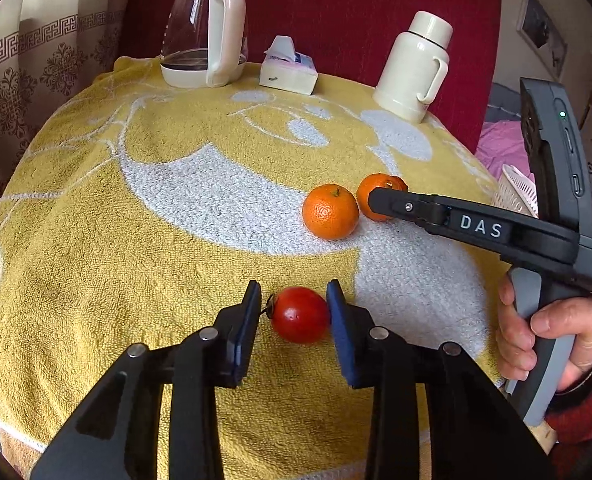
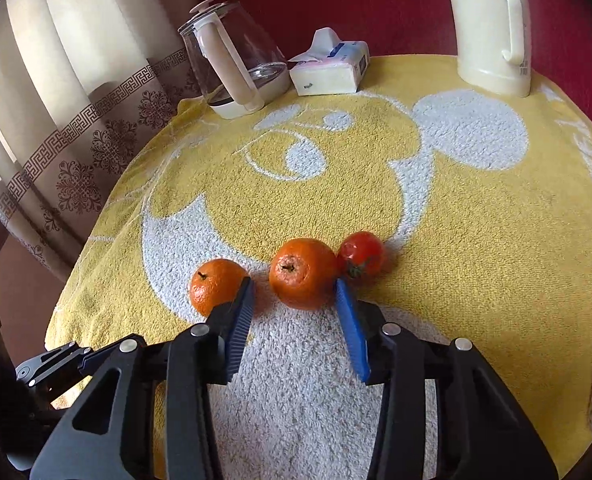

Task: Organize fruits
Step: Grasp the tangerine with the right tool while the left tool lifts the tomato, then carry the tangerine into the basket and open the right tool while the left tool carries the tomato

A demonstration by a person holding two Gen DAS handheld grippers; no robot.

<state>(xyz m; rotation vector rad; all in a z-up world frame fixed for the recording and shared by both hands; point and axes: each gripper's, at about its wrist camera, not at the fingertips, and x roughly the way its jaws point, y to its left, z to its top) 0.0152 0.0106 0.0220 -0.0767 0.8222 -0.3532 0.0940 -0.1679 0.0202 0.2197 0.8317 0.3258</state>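
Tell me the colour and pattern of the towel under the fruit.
The towel is yellow with a white cartoon-style outline design, seen best in the right wrist view.

My right gripper [image 2: 294, 300] has its jaws spread around the larger orange [image 2: 302, 272]; a smaller orange [image 2: 212, 286] at nine o'clock, tomato [image 2: 362, 256] at two.

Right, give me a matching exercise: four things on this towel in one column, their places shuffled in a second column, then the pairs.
Things:
1. glass kettle
2. tissue pack
3. cream flask
4. tomato

Places:
A. between the kettle and the flask
B. between the fingers of the left tool
C. back left of the yellow towel
D. back right of the towel

Pairs: 1-C, 2-A, 3-D, 4-B.
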